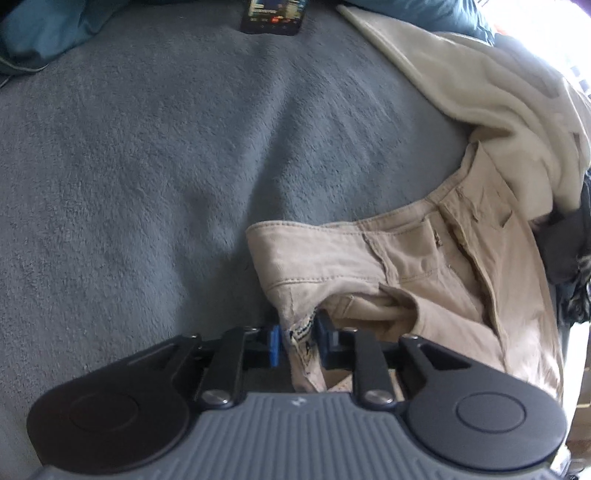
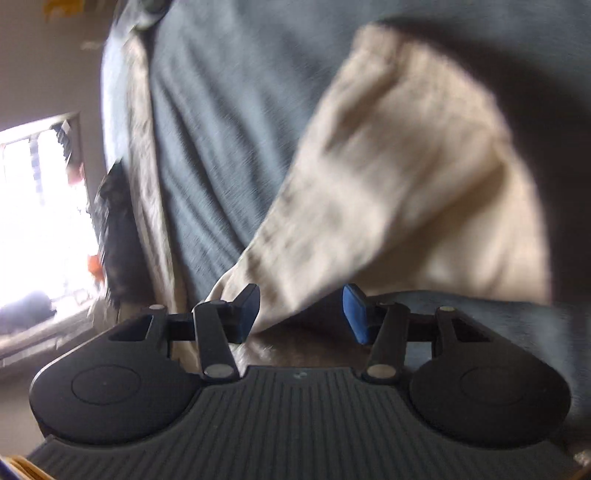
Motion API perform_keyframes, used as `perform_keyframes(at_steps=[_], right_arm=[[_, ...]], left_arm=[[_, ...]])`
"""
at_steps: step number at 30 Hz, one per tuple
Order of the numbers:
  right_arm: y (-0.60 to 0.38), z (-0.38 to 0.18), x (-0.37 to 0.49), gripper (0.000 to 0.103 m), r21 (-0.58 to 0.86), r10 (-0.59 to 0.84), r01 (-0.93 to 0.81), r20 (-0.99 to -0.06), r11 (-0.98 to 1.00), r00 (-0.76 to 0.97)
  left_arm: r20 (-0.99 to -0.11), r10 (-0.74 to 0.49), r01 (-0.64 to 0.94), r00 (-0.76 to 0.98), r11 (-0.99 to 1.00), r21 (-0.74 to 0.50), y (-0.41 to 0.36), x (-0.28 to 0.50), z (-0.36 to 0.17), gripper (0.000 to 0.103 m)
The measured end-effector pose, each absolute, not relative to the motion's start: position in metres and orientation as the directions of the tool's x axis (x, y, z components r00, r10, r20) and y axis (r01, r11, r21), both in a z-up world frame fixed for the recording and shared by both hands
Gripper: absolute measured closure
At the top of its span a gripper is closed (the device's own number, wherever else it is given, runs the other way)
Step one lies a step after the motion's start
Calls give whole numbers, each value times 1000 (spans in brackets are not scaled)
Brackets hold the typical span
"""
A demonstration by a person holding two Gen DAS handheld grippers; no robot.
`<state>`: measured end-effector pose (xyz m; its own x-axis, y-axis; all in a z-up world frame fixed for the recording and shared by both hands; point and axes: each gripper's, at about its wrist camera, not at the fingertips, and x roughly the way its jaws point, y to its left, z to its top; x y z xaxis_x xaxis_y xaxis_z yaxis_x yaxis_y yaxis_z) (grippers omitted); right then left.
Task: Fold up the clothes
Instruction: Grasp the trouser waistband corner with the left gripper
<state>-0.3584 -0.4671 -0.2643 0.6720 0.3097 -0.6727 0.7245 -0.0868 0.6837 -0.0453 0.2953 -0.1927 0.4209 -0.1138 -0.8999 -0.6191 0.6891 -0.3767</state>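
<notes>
Beige trousers (image 1: 413, 266) lie on a grey-blue fleece blanket (image 1: 155, 155), waistband toward the middle. My left gripper (image 1: 298, 341) is shut on the trousers' waistband edge, with cloth pinched between its blue pads. In the blurred right wrist view, a beige trouser leg (image 2: 399, 177) stretches away over the blanket (image 2: 221, 129). My right gripper (image 2: 301, 314) is open, its jaws wide apart, with the near end of that leg between and just beyond the fingers.
A cream garment (image 1: 498, 92) lies at the right over the trousers' far end, with dark clothes (image 1: 569, 251) beside it. A phone (image 1: 273, 14) lies at the blanket's far edge, near teal bedding (image 1: 44, 29). A bright window (image 2: 37, 206) shows at left.
</notes>
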Motion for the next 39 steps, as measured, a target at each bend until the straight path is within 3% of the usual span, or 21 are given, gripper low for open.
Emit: perform_keyframes(at_steps=[5, 6, 11, 21, 30, 39], right_arm=[[-478, -274, -388, 52, 659, 196, 720, -693, -219, 694], [-480, -276, -391, 51, 655, 181, 718, -696, -236, 695], [-491, -268, -388, 50, 637, 122, 729, -726, -252, 677], [-510, -249, -319, 48, 648, 274, 730, -677, -218, 683], [-516, -261, -278, 49, 479, 282, 866, -818, -145, 500], [-533, -288, -240, 49, 353, 313, 921, -867, -165, 388]], left_arm=[[-913, -131, -602, 387, 714, -358, 285, -41, -191, 39], [-919, -123, -601, 374, 723, -341, 281, -41, -192, 38], [-938, -70, -578, 341, 771, -268, 271, -42, -193, 46], [-941, -22, -548, 337, 808, -215, 270, -43, -182, 66], [-941, -37, -550, 337, 803, -229, 275, -45, -186, 67], [-942, -50, -537, 333, 811, -233, 280, -47, -188, 66]])
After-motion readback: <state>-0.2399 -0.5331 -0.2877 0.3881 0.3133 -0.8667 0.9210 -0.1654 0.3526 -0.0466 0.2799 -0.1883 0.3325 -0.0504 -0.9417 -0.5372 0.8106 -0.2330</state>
